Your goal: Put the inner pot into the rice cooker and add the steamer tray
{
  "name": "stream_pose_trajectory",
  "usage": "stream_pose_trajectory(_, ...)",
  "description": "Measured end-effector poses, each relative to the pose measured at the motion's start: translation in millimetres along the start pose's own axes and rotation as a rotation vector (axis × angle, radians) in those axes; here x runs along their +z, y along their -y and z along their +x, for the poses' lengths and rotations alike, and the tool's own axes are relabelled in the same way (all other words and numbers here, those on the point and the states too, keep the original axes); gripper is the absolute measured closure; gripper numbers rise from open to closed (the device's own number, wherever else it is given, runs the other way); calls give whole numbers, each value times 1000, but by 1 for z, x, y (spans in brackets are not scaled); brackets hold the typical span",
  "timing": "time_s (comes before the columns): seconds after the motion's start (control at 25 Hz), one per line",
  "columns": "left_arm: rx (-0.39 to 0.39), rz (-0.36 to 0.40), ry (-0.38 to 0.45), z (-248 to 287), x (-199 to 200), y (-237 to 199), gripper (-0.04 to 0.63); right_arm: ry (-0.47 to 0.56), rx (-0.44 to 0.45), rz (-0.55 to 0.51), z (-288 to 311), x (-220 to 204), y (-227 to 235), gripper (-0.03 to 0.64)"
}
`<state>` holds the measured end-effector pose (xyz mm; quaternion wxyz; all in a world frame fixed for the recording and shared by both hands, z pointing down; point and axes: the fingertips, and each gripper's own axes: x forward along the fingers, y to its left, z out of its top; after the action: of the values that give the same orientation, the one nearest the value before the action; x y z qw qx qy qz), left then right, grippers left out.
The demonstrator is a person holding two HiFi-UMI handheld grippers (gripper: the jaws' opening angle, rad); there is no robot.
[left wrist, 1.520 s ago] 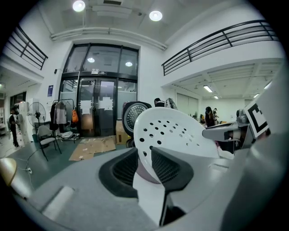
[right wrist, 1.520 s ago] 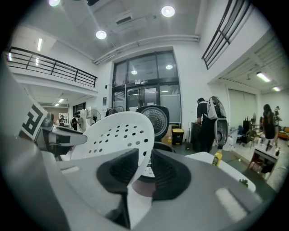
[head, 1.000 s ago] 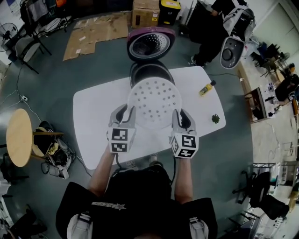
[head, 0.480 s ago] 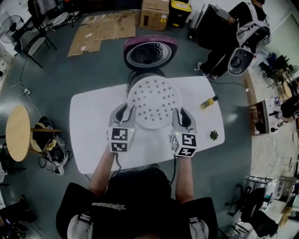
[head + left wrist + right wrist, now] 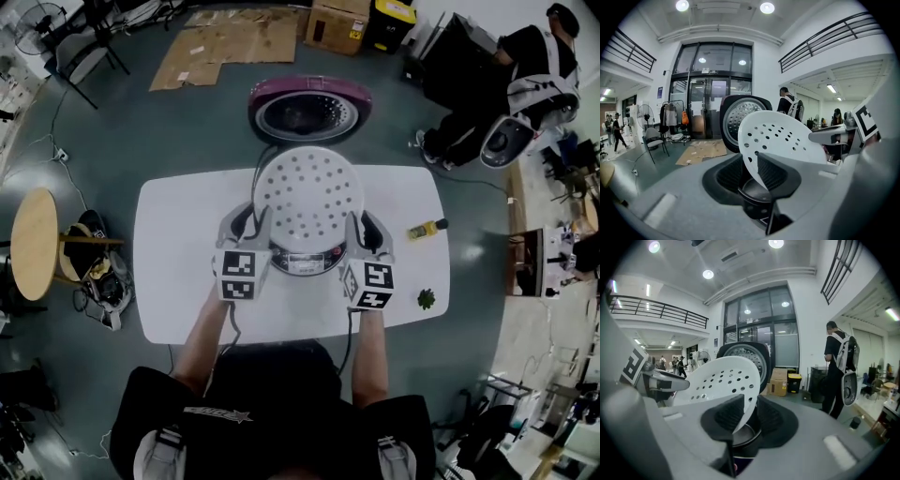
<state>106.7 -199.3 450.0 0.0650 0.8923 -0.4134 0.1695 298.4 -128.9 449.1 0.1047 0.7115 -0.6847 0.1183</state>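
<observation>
White steamer tray [image 5: 309, 199], over the rice cooker [image 5: 305, 261], is pinched at opposite rims by left gripper [image 5: 253, 220] and right gripper [image 5: 364, 225].

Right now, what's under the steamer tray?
The rice cooker: its front shows past the steamer tray, with a dark pot in it. The tray covers the pot's inside.

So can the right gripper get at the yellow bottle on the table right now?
Probably not yet. The table toward the yellow bottle looks bare, but the right gripper is shut on the steamer tray, sharing it with the left gripper; it must let go first.
</observation>
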Motion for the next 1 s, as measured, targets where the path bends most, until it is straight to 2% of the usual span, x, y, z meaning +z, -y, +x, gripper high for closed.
stream_pose_trajectory(0.64, 63, -6, -142, 48, -44, -12, 483, -141, 87, 3, 58, -43, 11, 526)
stream_pose_trajectory(0.84, 61, 8, -220, 55, -62, -12, 477, -204, 106, 7, 67, -62, 10, 522)
stream_pose_trajectory(1.0, 57, 9, -244, 59, -67, -11, 477, -235, 111, 13, 71, -71, 12, 520)
